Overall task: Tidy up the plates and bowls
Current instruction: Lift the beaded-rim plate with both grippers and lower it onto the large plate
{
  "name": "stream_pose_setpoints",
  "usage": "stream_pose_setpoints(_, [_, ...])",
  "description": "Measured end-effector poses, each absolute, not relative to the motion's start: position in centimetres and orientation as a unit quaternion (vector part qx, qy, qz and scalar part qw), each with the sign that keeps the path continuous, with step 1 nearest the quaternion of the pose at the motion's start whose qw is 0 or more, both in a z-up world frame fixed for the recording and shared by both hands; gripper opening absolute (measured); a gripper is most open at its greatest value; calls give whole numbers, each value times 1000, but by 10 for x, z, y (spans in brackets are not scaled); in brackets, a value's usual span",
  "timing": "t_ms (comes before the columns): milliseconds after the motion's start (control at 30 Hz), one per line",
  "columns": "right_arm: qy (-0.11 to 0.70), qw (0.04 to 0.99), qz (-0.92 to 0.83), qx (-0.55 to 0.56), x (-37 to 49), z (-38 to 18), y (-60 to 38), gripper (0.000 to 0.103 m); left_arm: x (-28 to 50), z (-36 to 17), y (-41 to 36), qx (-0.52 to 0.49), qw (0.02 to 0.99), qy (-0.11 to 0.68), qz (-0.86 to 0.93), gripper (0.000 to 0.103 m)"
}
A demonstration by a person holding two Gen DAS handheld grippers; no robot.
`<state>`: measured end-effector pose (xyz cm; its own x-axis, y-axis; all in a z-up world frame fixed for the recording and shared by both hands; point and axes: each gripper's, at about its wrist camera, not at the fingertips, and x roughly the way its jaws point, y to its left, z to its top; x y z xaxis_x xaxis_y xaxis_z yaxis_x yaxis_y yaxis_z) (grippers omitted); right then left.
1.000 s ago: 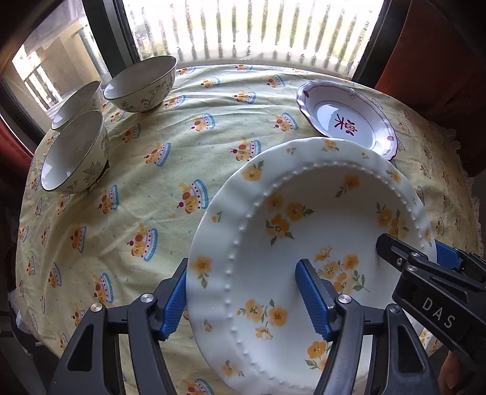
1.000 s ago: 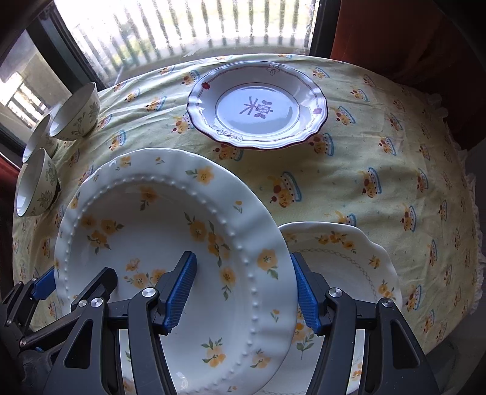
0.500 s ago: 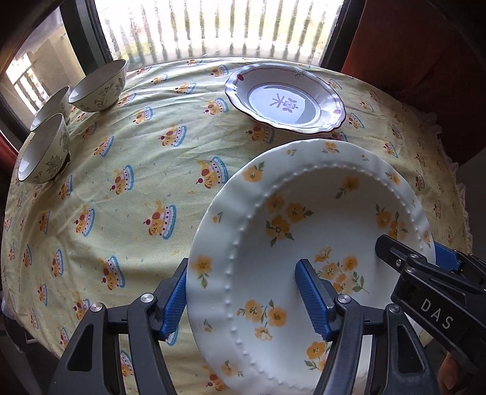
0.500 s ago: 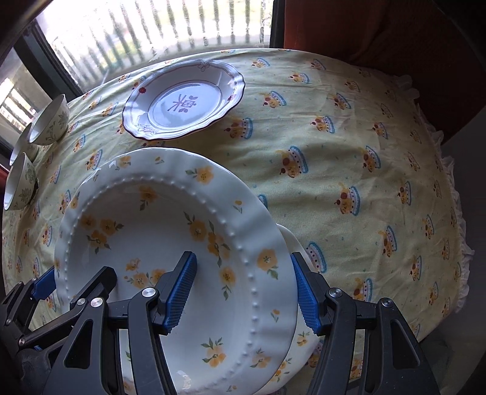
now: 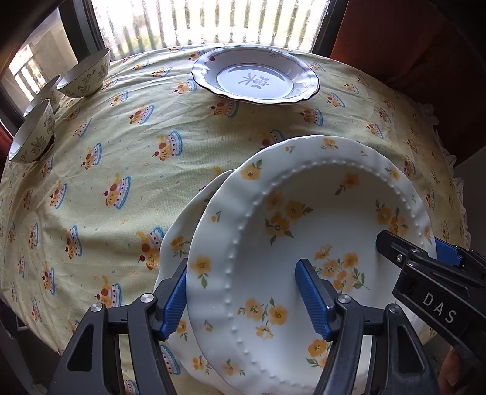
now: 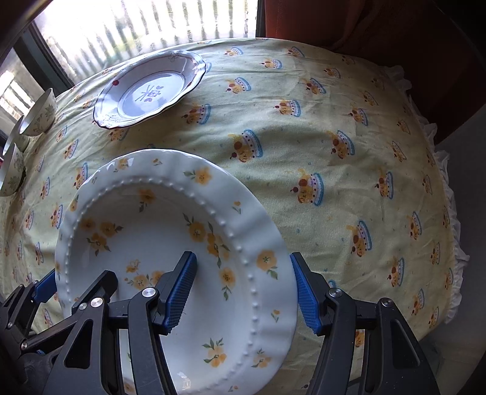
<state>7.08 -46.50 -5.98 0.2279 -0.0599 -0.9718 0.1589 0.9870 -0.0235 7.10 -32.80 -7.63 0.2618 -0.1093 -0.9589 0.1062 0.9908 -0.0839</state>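
We hold 1 floral plate point(image 5: 303, 243) aloft, left gripper point(image 5: 243, 297) and right gripper point(image 6: 241, 291) each with jaws clenched on opposite rims, above a matching plate point(image 5: 179, 243) on the surface point(image 5: 121, 152). Unstacked: 1 red-rimmed plate point(image 5: 255, 80), 3 bowls point(image 5: 33, 133).

A: What lies beyond the round counter draped in pale yellow cloth printed with cupcakes point(image 5: 127, 142)?

B: A dark-framed window point(image 5: 209, 21), daylight glaring white through vertical railing bars outside.

A: And to the right?

B: A rust-orange curtain or upholstery point(image 6: 379, 33), deep in shadow; which of the two cannot be told. The cloth's white ruffled edge point(image 6: 446, 170) hangs over grey floor point(image 6: 467, 127).

A: On the left?

B: A second pane point(image 5: 36, 63), showing a pale building with railings.
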Motion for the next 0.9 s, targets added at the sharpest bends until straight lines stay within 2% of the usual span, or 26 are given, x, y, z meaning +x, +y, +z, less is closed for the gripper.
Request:
stream_pose_setpoints(400, [622, 781, -54, 24, 72, -68, -469, 65, 70, -95, -327, -31, 790, 611, -46, 71])
stream_pose_setpoints(567, [628, 776, -55, 20, 73, -73, -466, 61, 66, -94, -329, -16, 796, 604, -36, 72])
stream_pose_setpoints(900, [618, 782, -63, 40, 71, -73, -472, 55, 67, -95, -337, -3, 802, 597, 2, 79])
